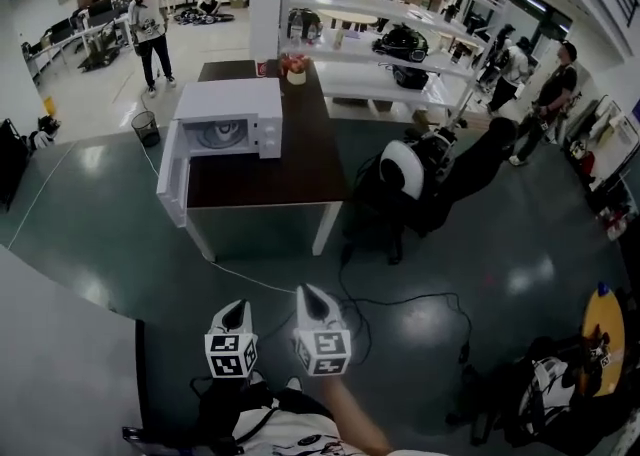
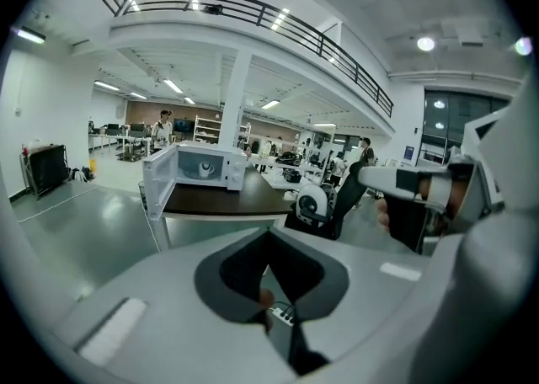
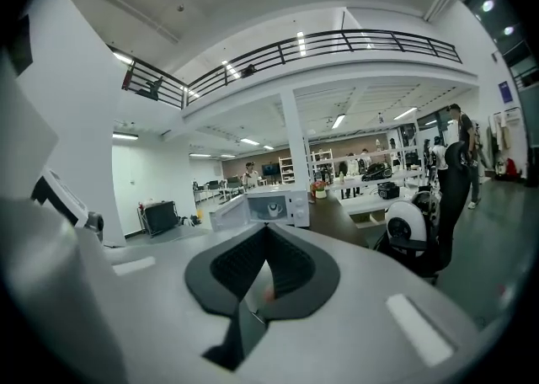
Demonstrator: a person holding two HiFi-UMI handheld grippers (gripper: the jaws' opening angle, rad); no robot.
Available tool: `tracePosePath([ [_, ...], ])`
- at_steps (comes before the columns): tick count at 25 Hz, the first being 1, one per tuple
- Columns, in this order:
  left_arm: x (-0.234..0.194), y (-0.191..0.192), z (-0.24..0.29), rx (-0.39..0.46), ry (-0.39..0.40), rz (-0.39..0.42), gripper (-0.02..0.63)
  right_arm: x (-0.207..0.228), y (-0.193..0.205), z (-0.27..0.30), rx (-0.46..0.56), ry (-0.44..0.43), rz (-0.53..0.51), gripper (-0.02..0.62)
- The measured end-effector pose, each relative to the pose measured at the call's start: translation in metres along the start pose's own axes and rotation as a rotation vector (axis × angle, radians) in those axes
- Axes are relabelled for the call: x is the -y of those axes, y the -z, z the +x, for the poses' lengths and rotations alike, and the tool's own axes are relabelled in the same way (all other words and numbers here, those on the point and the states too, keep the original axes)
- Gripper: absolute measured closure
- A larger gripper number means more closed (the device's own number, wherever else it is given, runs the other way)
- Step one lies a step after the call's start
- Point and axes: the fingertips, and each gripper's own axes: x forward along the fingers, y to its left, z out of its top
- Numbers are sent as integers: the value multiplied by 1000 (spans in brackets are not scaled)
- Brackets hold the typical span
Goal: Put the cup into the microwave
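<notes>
The white microwave [image 1: 228,126] stands on a dark table [image 1: 290,179] well ahead of me, its door [image 1: 172,184] swung open to the left. A white cup [image 1: 222,131] sits inside it, also seen as the cup [image 2: 206,169] in the left gripper view and the cup [image 3: 274,208] in the right gripper view. My left gripper [image 1: 233,316] and right gripper [image 1: 313,302] are held side by side over the floor, far short of the table. Both point toward the microwave. Each has its jaws shut with nothing between them, the left gripper [image 2: 268,235] and the right gripper [image 3: 266,231] alike.
A black office chair [image 1: 400,179] stands at the table's right. A flower pot [image 1: 296,68] and a red can [image 1: 262,68] sit at the table's far end. Cables [image 1: 400,304] trail across the floor. A waste bin [image 1: 146,128] and a standing person [image 1: 150,29] are at the left.
</notes>
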Motion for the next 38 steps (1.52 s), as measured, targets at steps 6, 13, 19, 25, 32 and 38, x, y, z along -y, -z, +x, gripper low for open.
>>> tracePosePath([
  [6,11,-31,3,57,15,31,609,0,-19,0,43,-19,-9,595],
  [13,14,-89,7,168,39,97,609,-7,-64,12,132,-17,-58,595],
  [19,1,-116,0,224,24,102,609,-15,-88,23,181,-8,-68,595],
  [25,-9,-124,-1,239,13,102,609,-19,-100,29,201,-6,-79,595],
  [32,-21,-128,-1,248,-1,90,609,-12,-99,33,193,8,-57,595],
  [38,-24,-120,2,230,-5,85,608,-10,-92,35,176,15,-53,595],
])
